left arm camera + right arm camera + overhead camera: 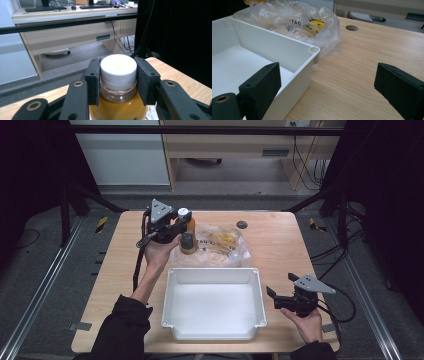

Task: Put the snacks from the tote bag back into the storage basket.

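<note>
Above the table's (280, 245) far side, beside the plastic bag (220, 245): left hand-held gripper (181, 231) clamped on the bottle's (117, 105) white cap (118, 68). Keep upright, carry level over the white bin (212, 270). Right hand-held gripper (327, 82) spread wide, idle beside the bin.

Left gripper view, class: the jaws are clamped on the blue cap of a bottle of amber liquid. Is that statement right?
Not quite: the cap is white, not blue. The left gripper view shows the left gripper with its jaws pressed on either side of that white cap, and the bottle below holds amber liquid, as stated.
</note>
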Tool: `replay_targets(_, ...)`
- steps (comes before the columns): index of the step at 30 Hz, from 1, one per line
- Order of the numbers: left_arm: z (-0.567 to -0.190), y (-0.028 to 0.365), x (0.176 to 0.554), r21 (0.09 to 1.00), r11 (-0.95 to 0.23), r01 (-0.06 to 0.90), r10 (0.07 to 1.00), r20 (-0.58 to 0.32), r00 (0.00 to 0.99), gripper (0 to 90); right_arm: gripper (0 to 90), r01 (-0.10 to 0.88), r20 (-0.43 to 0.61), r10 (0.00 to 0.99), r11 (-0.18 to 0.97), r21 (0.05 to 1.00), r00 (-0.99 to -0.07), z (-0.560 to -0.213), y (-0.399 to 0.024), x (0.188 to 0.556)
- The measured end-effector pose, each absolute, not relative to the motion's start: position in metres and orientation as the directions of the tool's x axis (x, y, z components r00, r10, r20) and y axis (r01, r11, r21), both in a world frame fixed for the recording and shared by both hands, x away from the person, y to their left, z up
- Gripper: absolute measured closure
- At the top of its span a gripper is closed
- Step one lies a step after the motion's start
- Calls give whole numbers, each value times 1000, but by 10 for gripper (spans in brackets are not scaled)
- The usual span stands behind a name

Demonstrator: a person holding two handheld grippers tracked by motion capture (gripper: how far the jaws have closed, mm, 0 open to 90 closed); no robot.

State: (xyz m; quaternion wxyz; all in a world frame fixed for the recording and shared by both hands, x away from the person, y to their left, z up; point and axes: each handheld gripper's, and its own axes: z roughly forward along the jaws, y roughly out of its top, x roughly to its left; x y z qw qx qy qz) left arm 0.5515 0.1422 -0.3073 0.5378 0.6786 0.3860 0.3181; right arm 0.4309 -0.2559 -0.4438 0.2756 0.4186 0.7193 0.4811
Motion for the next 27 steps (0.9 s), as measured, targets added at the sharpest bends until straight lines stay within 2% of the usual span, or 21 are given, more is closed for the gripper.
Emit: replay_targets(27, -288, 149, 514, 981, -120, 150, 847, 22, 531, 590, 73, 332, 5, 869, 183, 925, -494, -443, -257, 430)
